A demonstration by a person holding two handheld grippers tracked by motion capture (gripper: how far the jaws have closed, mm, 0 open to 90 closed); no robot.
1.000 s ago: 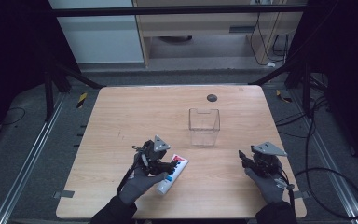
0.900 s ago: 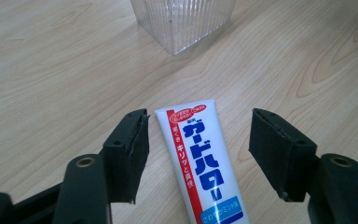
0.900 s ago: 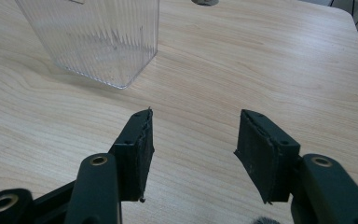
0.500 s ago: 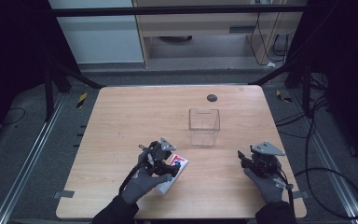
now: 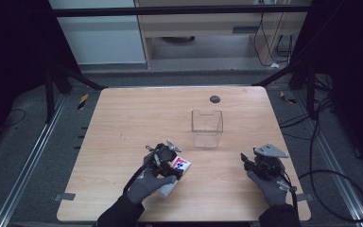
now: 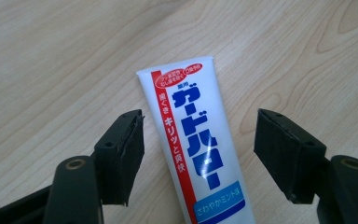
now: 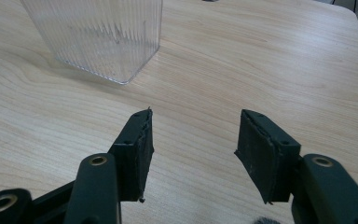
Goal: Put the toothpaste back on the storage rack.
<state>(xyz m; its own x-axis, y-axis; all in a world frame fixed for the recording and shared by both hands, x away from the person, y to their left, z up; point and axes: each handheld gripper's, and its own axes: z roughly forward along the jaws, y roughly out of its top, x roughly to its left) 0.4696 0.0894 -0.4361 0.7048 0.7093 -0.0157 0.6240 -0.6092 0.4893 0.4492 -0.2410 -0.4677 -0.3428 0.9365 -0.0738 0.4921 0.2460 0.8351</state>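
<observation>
The toothpaste tube point(image 6: 193, 144) lies flat on the wooden table point(image 5: 123, 118), near its front edge, directly under the left gripper point(image 6: 198, 154). Its jaws have just been opening and now stand wide on either side of the tube, pads clear of it. The right gripper point(image 7: 193, 149) hovers well apart, jaws open on nothing, near the clear ribbed container point(image 7: 98, 37).

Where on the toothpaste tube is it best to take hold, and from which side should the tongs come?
Grip the toothpaste tube across its flat body, a little below the crimped end, coming down from above. It lies flat on the table, so only its two long edges are free for the pads. The left tongs already straddle it, open, one pad beside each edge.
</observation>
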